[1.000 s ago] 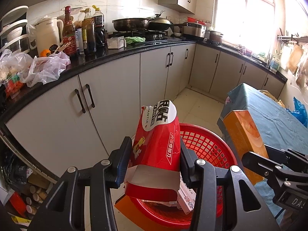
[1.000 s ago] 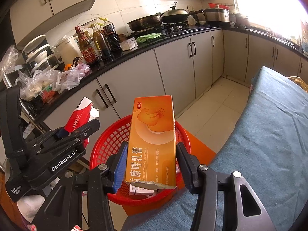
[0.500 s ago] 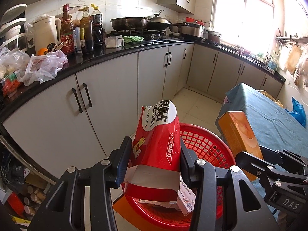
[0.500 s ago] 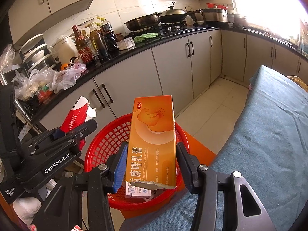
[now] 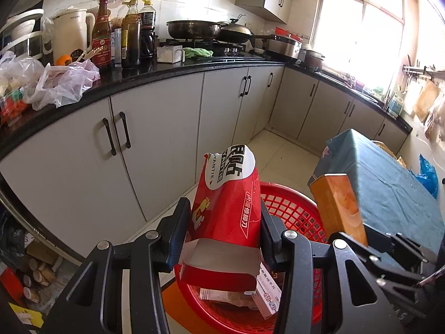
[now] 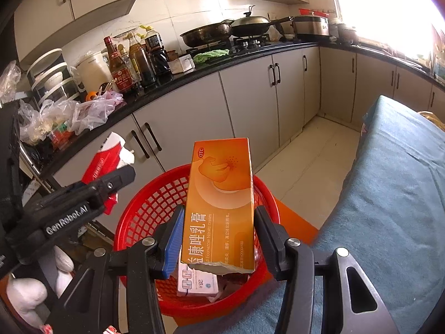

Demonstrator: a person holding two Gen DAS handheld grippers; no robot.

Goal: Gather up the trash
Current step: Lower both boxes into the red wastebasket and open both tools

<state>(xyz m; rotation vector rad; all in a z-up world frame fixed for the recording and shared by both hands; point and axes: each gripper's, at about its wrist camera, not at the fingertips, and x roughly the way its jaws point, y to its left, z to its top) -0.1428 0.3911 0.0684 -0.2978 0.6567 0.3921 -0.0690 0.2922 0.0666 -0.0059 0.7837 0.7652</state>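
Note:
My left gripper (image 5: 224,222) is shut on a red and white carton (image 5: 226,203), held upright over the near rim of a red mesh basket (image 5: 294,214). My right gripper (image 6: 219,228) is shut on an orange medicine box (image 6: 222,194), held upright over the same basket (image 6: 150,211). The basket holds a pink and white box (image 6: 198,282) and other packets. The orange box also shows in the left wrist view (image 5: 338,208). The red carton also shows in the right wrist view (image 6: 104,164), at the left.
The basket stands on an orange stool (image 6: 292,222) beside a table with a teal cloth (image 6: 395,194). A black counter (image 5: 167,75) with grey cabinets runs behind, carrying bottles (image 5: 133,33), plastic bags (image 5: 61,83) and pans (image 5: 194,27). Tiled floor (image 5: 283,150) lies beyond.
Both grippers have moved closer over the basket with their boxes still held. The orange box sits further over the rim in the left wrist view.

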